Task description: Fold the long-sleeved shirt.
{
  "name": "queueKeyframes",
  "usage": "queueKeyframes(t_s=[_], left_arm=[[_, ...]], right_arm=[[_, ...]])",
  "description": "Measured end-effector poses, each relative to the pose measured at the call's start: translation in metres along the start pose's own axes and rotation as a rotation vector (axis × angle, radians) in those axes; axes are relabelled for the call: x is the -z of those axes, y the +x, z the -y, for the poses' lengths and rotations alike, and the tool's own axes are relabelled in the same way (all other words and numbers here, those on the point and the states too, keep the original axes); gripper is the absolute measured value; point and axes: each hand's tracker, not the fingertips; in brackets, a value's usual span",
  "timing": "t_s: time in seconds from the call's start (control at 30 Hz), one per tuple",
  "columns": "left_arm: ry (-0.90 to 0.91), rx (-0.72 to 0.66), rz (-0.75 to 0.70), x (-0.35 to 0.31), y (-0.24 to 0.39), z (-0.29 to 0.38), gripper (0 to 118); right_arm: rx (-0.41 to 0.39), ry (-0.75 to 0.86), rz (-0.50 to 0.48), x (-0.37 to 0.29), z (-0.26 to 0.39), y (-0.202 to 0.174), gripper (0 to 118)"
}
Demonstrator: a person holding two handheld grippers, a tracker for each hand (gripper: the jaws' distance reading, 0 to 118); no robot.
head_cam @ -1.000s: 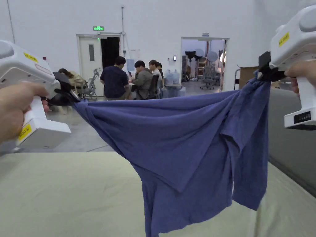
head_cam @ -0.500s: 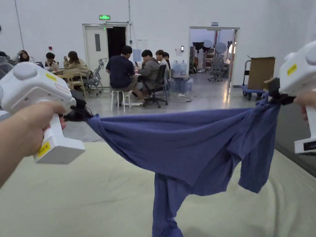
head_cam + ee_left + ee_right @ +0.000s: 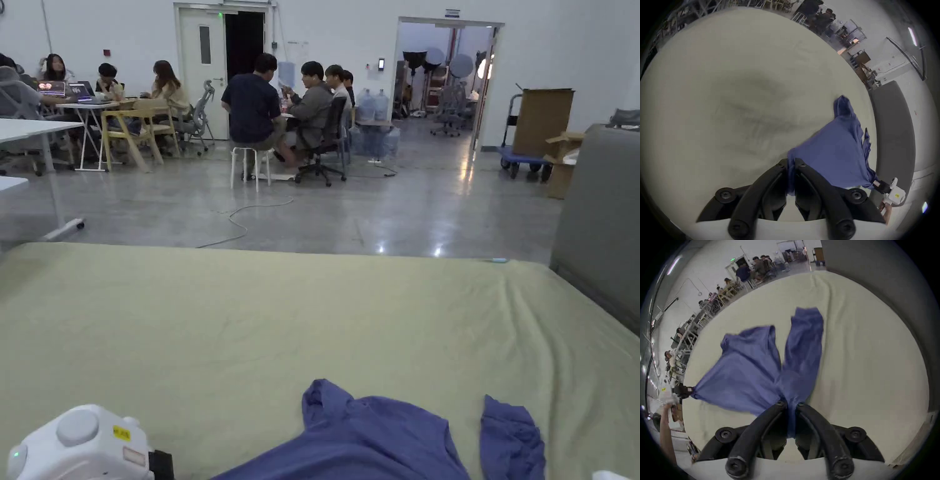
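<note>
Left gripper: both jaws clamp one bunched edge of the blue shirt, near the bench's near edge. The shirt spreads on the pale green bench, one sleeve reaching toward the far edge. Right gripper: both jaws pinch another bunched part of the shirt.

Shirt on bed, near edge, spread between left gripper and right gripper. Sleeve just right of body. Panel along bed's right side. People at tables on floor beyond bed's far edge; cart far right.
</note>
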Motion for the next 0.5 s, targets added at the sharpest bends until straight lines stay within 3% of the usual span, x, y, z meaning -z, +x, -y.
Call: queueKeyframes(t_s=[0.17, 0.33, 0.4, 0.5], left_arm=[[-0.016, 0.022, 0.028, -0.040, -0.039, 0.044, 5], [-0.049, 0.040, 0.059, -0.065, -0.066, 0.122, 5], [-0.070, 0.058, 0.028, -0.063, -0.082, 0.149, 5], [-0.102, 0.028, -0.001, -0.057, -0.105, 0.174, 5]], right_arm=[[-0.091, 0.048, 0.009, -0.060, 0.072, 0.011, 3], [-0.126, -0.011, -0.023, -0.094, 0.148, 0.014, 3], [-0.212, -0.058, 0.057, -0.092, 0.176, 0.012, 3], [-0.247, -0.122, 0.103, -0.084, 0.201, 0.019, 3]])
